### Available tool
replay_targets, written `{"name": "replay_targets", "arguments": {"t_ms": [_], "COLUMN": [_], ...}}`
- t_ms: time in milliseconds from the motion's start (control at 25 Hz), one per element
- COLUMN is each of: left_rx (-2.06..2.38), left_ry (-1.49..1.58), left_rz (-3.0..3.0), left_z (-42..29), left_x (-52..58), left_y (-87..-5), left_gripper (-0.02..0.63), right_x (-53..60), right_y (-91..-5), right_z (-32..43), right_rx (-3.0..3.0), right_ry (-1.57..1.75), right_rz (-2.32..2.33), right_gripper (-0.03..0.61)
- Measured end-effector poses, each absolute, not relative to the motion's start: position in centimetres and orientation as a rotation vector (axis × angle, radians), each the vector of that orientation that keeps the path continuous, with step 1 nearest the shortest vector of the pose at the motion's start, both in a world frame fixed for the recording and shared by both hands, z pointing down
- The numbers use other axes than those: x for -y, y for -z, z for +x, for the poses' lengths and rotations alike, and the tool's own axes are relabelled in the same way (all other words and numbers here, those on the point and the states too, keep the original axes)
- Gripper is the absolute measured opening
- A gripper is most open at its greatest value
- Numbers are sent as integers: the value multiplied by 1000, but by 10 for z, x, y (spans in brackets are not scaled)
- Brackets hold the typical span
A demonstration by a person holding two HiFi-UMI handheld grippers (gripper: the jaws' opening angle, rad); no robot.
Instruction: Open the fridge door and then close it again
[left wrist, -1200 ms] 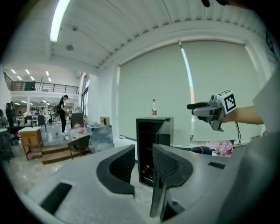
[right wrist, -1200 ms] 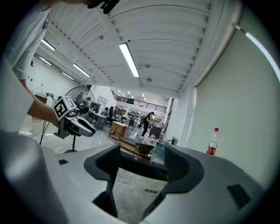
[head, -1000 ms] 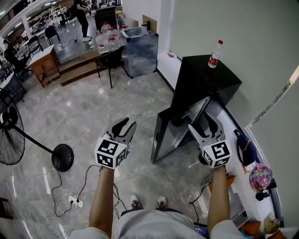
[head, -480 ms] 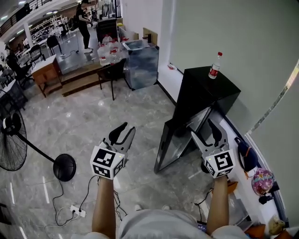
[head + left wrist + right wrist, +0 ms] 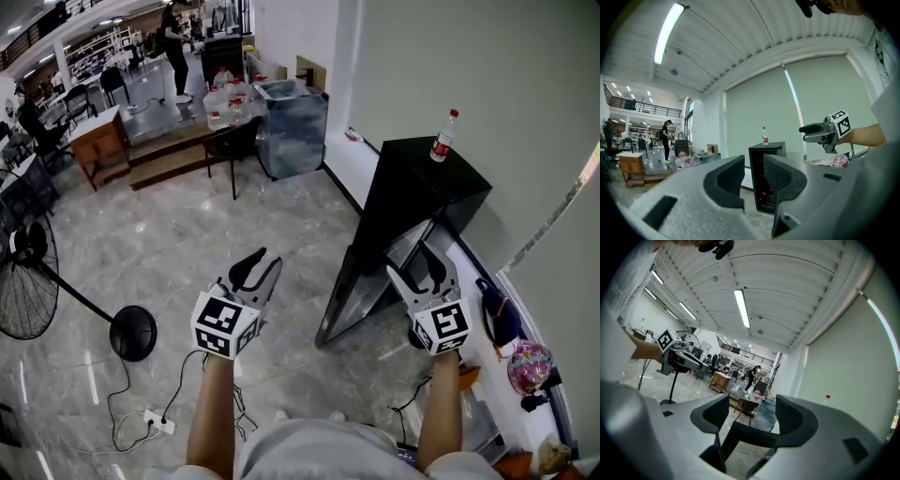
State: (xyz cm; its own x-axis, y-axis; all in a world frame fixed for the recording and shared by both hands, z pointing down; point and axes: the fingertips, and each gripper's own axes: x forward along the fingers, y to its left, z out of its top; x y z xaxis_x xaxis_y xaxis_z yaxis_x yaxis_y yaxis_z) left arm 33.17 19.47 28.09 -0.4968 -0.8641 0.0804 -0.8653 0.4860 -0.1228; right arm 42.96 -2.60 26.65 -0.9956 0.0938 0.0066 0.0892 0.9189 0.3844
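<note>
Arms (image 5: 211, 412) stretch forward, side by side, both tools pointing level. Left gripper (image 5: 263, 264) – jaws spread, empty – hangs over the floor (image 5: 187, 234), left of the black fridge (image 5: 422, 173). The fridge door (image 5: 364, 283) stands ajar. Right gripper (image 5: 412, 262), jaws spread, sits at the door's top edge – contact unclear. The bottle (image 5: 443, 138) has a red label, unreadable.

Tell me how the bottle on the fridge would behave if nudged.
The bottle is tall and narrow and stands upright, so it would probably tip easily. Being round, it would likely roll once down, perhaps off the fridge top. It looks like a thin plastic drink bottle, so it is probably light.
</note>
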Motion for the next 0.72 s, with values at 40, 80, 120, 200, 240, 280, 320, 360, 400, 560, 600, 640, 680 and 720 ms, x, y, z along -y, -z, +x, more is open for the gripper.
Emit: {"name": "replay_targets", "arguments": {"t_ms": [40, 80, 120, 200, 240, 280, 320, 360, 400, 560, 600, 640, 680, 720], "left_rx": [2696, 2690, 2681, 2649, 2629, 2608, 2586, 2562, 2535, 2429, 2401, 2373, 2346, 2322], "left_ry": [-235, -246, -263, -293, -294, -283, -270, -259, -254, -229, -211, -194, -183, -179], "left_rz": [1572, 1570, 1569, 1576, 1585, 1595, 1602, 1603, 1599, 1595, 1596, 1595, 1592, 1588], "left_z": [331, 330, 329, 329, 329, 329, 327, 325, 325, 332, 334, 337, 339, 342], "left_x": [-198, -202, -205, -208, -207, -204, -200, -193, -186, -156, -146, -136, -126, -115], "left_y": [-283, -287, -292, -304, -312, -319, -327, -338, -350, -399, -410, -420, -431, -440], "left_gripper": [109, 109, 109, 124, 127, 127, 127, 129, 129, 135, 138, 140, 141, 141], "right_x": [22, 18, 14, 7, 6, 7, 10, 14, 18, 31, 35, 40, 46, 54], "right_y": [-268, -269, -271, -278, -281, -286, -291, -297, -305, -330, -336, -341, -346, -351], "right_z": [429, 429, 429, 429, 428, 427, 425, 422, 420, 407, 401, 395, 389, 383], "right_rx": [-3071, -3078, -3086, -3109, -3121, -3134, -3148, -3166, -3185, -3222, -3222, -3219, -3215, -3209], "right_ry": [-617, -625, -640, -699, -736, -771, -807, -846, -891, -1073, -1120, -1170, -1222, -1273], "right_rz": [142, 137, 134, 140, 149, 158, 169, 182, 200, 307, 343, 382, 424, 463], "right_gripper": [304, 304, 304, 304, 304, 305, 304, 304, 304, 305, 304, 305, 305, 305]}}
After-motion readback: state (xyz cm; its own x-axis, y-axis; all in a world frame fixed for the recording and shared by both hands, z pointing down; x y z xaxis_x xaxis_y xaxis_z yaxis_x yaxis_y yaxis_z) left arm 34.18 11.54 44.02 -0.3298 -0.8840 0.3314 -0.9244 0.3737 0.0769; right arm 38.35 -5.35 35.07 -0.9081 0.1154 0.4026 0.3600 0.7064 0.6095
